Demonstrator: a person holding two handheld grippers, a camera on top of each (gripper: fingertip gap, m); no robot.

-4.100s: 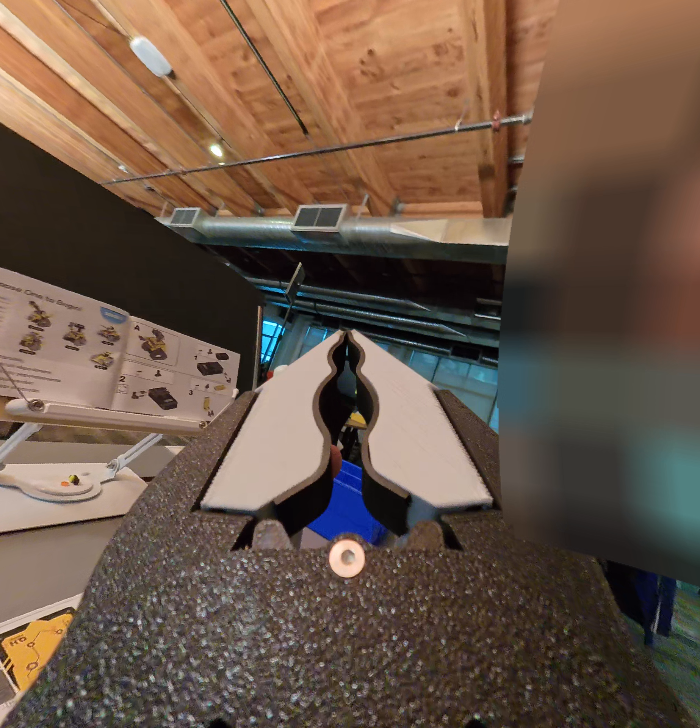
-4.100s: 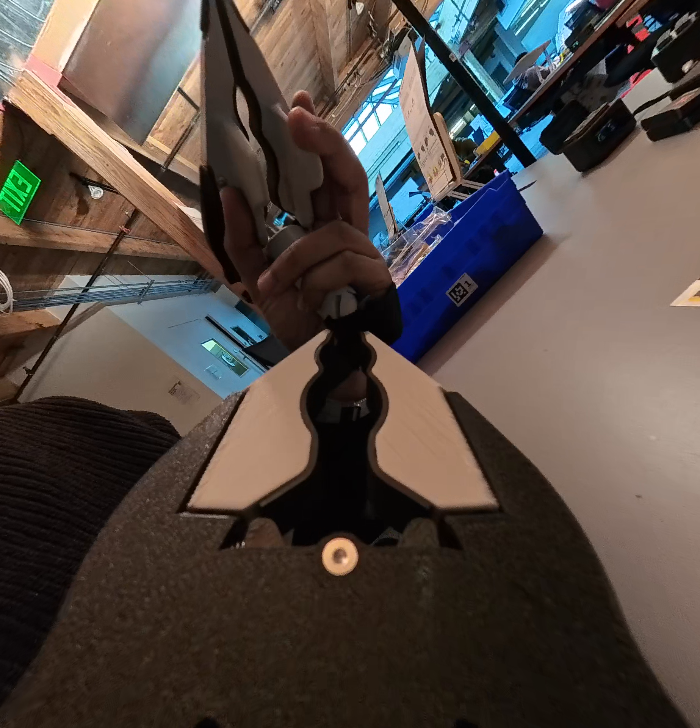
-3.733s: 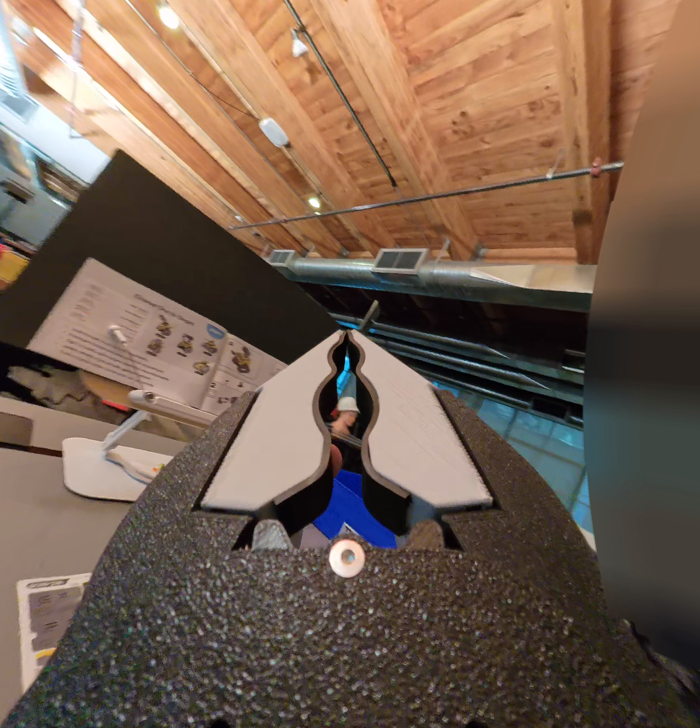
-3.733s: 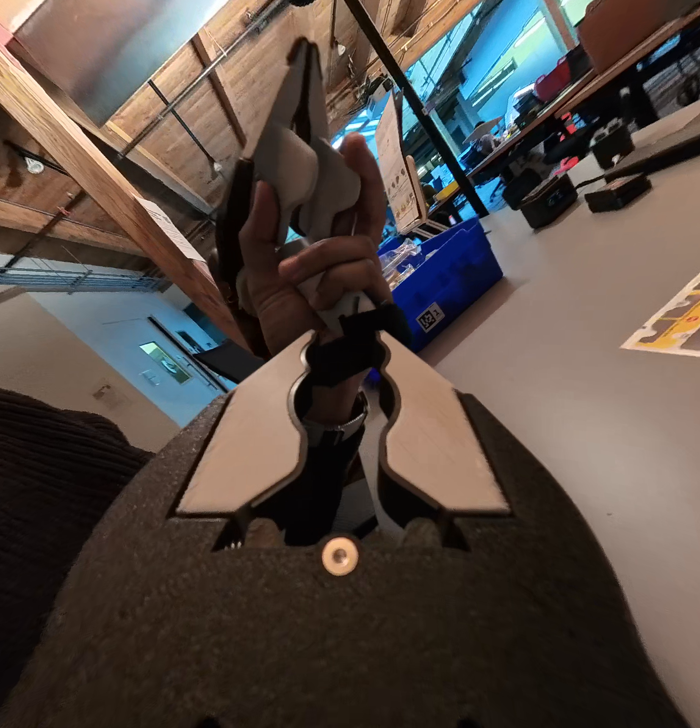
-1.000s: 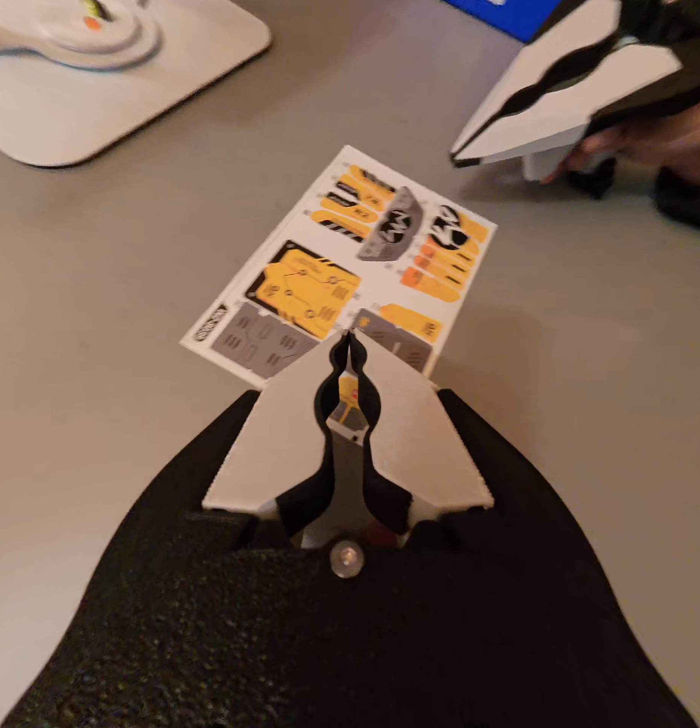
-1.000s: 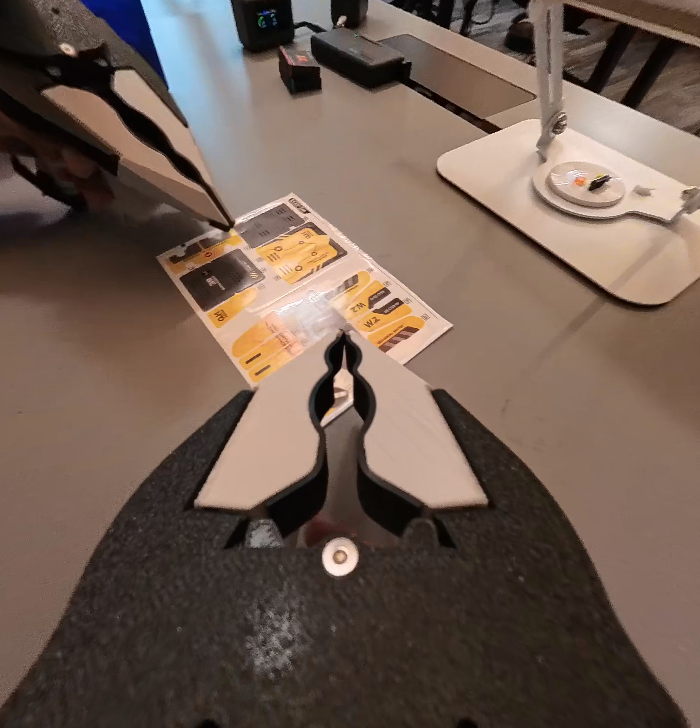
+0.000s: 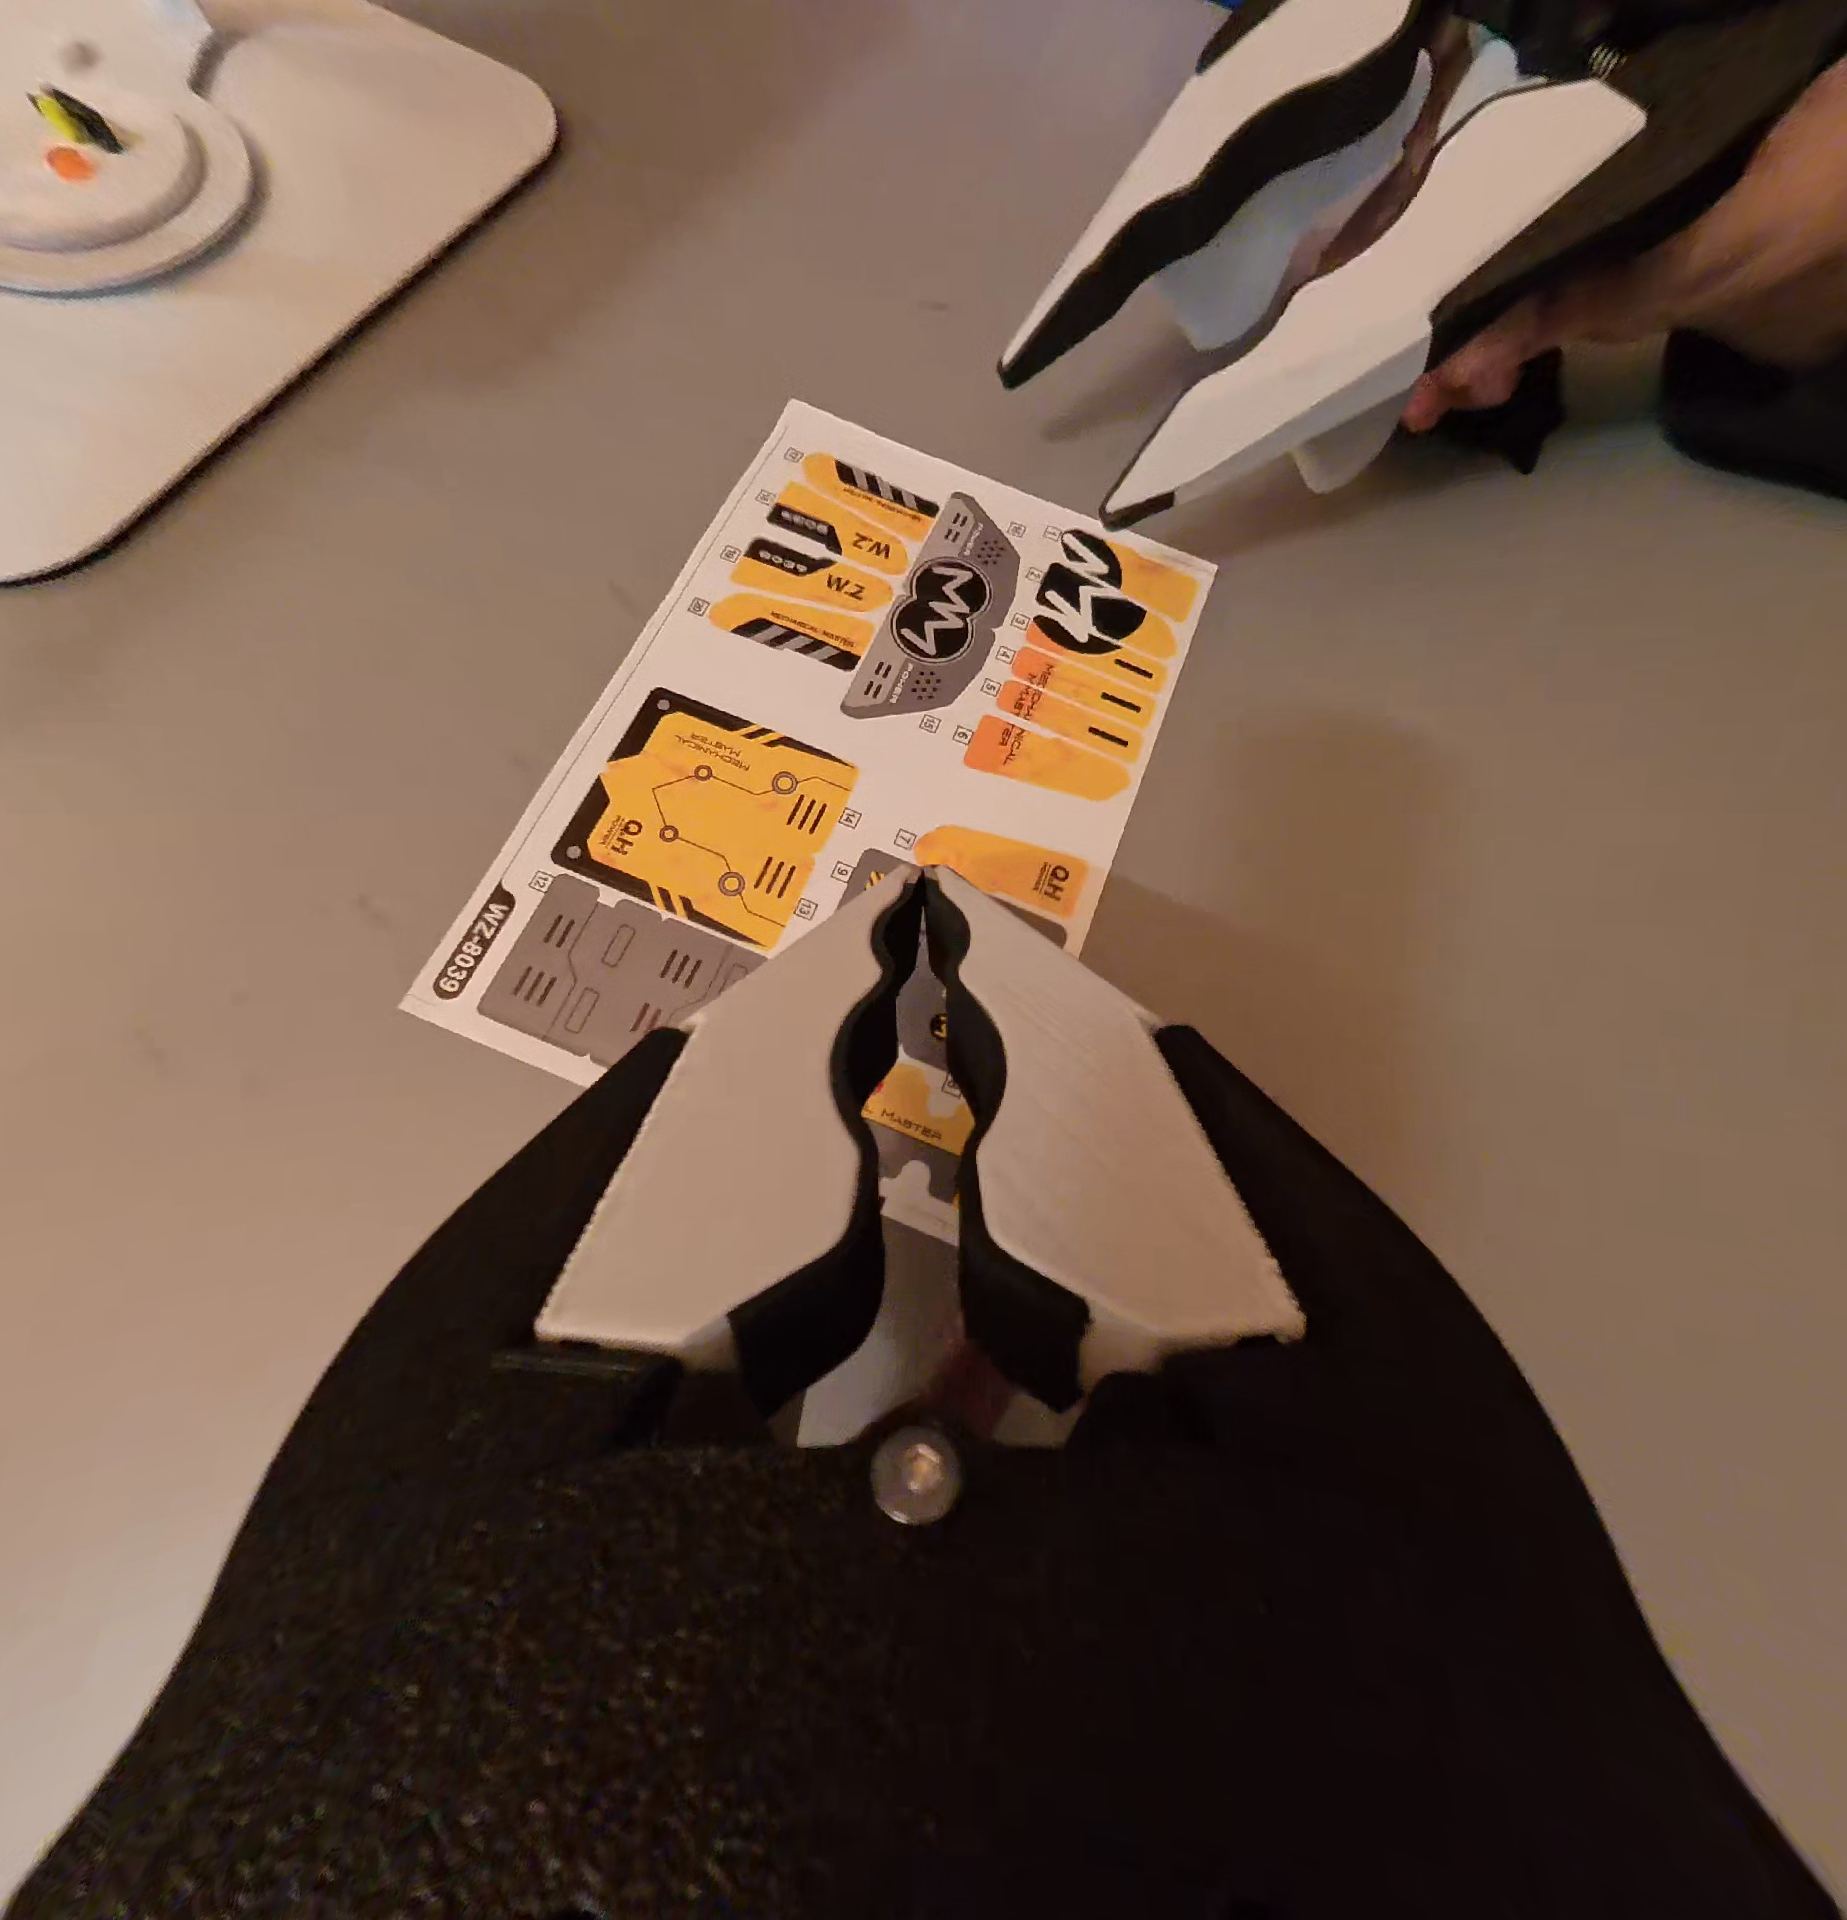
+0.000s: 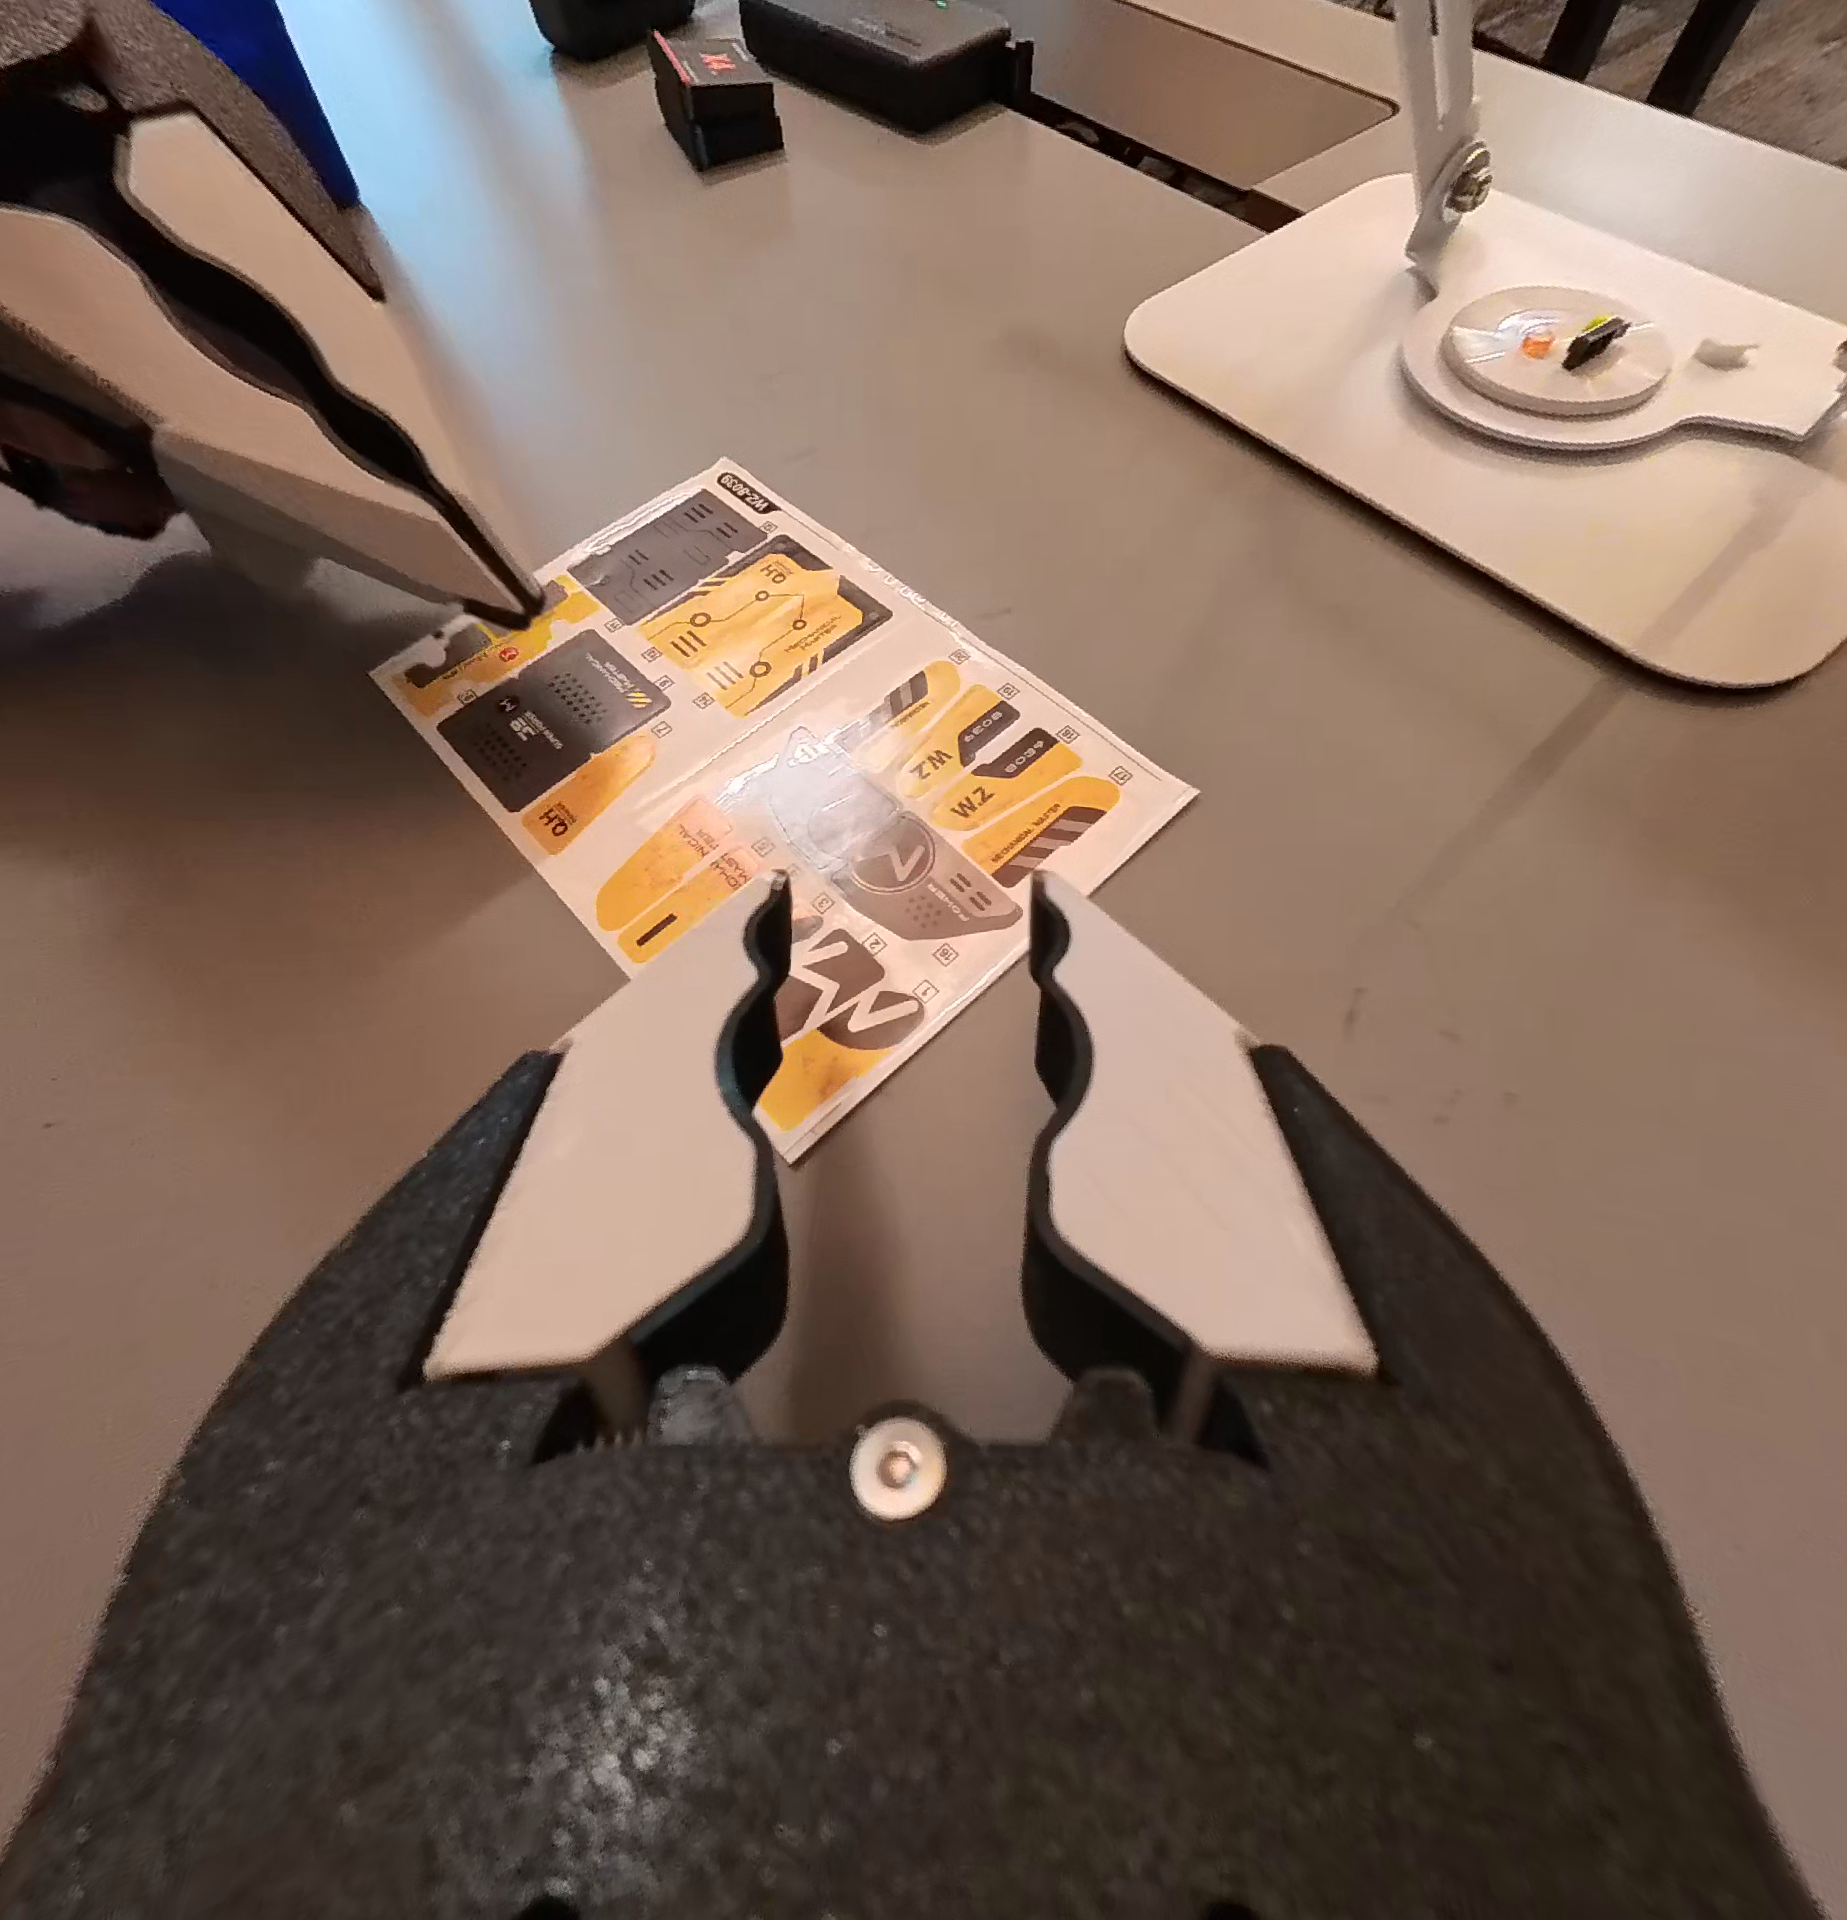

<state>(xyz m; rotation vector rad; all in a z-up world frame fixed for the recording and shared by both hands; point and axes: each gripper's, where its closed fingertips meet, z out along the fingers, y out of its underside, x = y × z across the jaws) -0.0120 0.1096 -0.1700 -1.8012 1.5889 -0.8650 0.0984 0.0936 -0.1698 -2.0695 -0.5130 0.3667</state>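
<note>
Lying flat on the grey worktop, the sticker sheet sat between both tools. The left gripper hung over the sheet's near edge, its tips pinched together with nothing between them. The right gripper hovered at the opposite corner, jaws spread apart and empty. Further right stood a white stand base.

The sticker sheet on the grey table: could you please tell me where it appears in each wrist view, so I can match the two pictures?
Left wrist view: the sticker sheet lies flat at centre, its near end under the shut left tongs.
Right wrist view: the sheet lies left of centre, just beyond the open right tongs.
Shared landmark: the white stand base, upper left in the left view, upper right in the right view.
</note>
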